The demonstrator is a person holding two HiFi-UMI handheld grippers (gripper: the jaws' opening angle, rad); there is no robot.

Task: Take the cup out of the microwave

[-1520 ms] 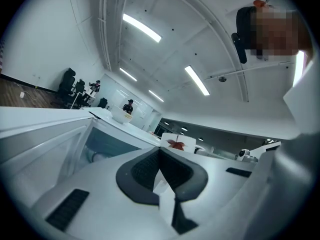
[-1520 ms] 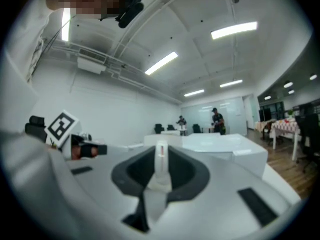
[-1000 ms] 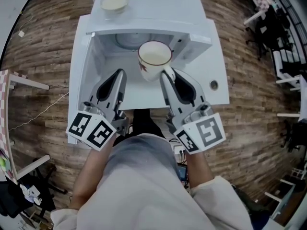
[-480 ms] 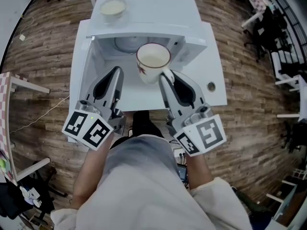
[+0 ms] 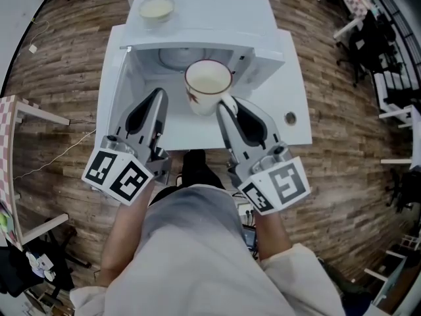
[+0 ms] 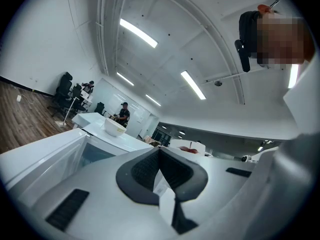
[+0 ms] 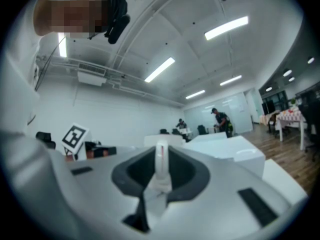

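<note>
Right at the mouth of the microwave (image 5: 217, 15), the cup (image 5: 208, 83) is hanging off the right gripper (image 5: 227, 105), whose fingers are pinching only the thin handle (image 7: 161, 165) and nothing else. The left gripper (image 5: 158, 96) is sitting off to the side with its fingers pressed together on nothing, not touching the cup.

What's worrying me: a handle-only pinch is leaving the whole weight of the cup hanging out past the fingertips, so I'm guessing it could be swinging or rotating down in the grip if the hand is jerking back. I can't tell whether that pale inside is liquid or just glaze, but if it's liquid, any tilt is sending it over the rim. The cup is also looking fairly near the right side of the opening, so pulling it out at an angle is risking a clip. The bowl (image 5: 156, 8) on top is sitting well clear, so I'm not counting that one
</note>
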